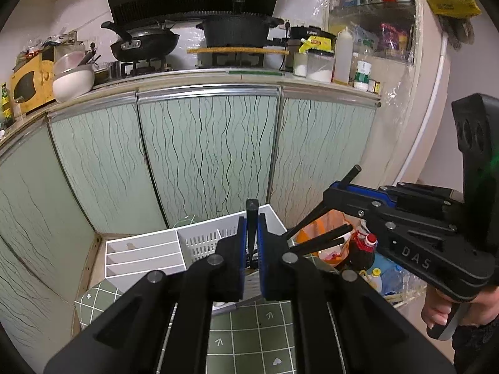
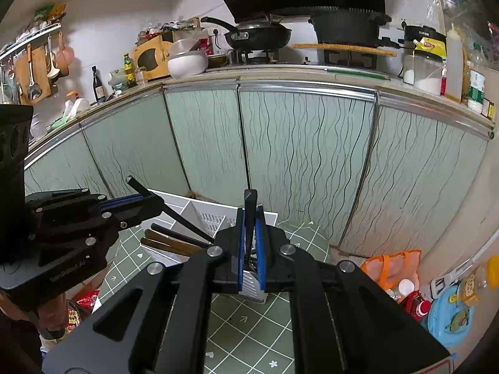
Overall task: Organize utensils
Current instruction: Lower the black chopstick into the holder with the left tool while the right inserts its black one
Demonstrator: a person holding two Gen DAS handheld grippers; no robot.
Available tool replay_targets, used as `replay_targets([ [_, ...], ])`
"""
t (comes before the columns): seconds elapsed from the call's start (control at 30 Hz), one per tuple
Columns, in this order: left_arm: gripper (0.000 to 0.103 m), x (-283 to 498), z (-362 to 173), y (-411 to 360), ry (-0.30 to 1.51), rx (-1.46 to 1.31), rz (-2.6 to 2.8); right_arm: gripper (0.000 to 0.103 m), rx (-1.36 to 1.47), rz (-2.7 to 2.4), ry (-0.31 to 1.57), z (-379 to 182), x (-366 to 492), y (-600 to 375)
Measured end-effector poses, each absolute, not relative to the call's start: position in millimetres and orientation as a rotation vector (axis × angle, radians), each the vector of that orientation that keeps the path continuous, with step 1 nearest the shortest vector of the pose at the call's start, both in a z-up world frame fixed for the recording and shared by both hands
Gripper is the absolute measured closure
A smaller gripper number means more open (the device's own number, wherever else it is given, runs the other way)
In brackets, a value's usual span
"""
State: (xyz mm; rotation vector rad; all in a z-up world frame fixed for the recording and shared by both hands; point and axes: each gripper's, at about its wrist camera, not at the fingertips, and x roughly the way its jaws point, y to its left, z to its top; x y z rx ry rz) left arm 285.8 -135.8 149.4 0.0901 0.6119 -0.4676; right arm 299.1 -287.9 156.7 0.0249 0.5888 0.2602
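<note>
Black chopsticks stand clamped near-upright in both the left hand-held gripper point(image 1: 251, 243) and the right hand-held gripper point(image 2: 251, 243), the white divided organizer point(image 1: 146, 255) lying just ahead and below, nearer the left.

A divided organizer box point(image 1: 142, 257) sits at lower centre of the left wrist view, on a checked mat point(image 1: 249, 336), with cabinet doors point(image 1: 205, 155) behind it. In its right compartment stands a slatted basket point(image 1: 202, 238). Each gripper pinches an upright chopstick point(image 1: 252, 218); the left gripper point(image 1: 251, 249) is before the basket, and the right gripper point(image 1: 340, 187) is at right. More chopsticks point(image 2: 168, 240) stick out leftward from the basket in the right wrist view, just below the left gripper there. A countertop point(image 1: 199, 73) runs above the doors; on it, a frying pan point(image 1: 143, 43) lies left of a pot point(image 1: 237, 29). Bags and bottles point(image 1: 365, 249) crowd the floor right of the box.
</note>
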Motion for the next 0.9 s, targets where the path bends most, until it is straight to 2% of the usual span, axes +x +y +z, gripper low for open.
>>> replay_targets([
  [0.37,0.094,302,125,-140,0.648,0.090,-0.462,0.097,0.019,0.266,0.611,136,311,-287],
  [0.4,0.090,302,125,-139,0.644,0.093,-0.457,0.092,0.022,0.263,0.605,136,310,-289],
  [0.43,0.083,300,125,-138,0.635,0.106,-0.453,0.081,0.024,0.264,0.602,137,309,-291],
  [0.47,0.048,300,126,-137,0.630,0.118,-0.435,0.056,0.039,0.295,0.595,138,307,-293],
  [0.5,0.026,298,128,-134,0.609,0.129,-0.380,0.042,0.047,0.283,0.590,141,305,-296],
  [0.57,0.009,295,133,-123,0.572,0.116,-0.363,0.026,0.048,0.259,0.561,147,298,-303],
  [0.6,0.005,293,136,-117,0.565,0.095,-0.383,0.019,0.052,0.257,0.559,149,296,-306],
  [0.73,0.004,286,141,-104,0.555,0.106,-0.388,0.008,0.060,0.253,0.543,155,287,-314],
  [0.9,0.004,277,145,-100,0.547,0.127,-0.386,0.008,0.007,0.248,0.542,158,276,-312],
])
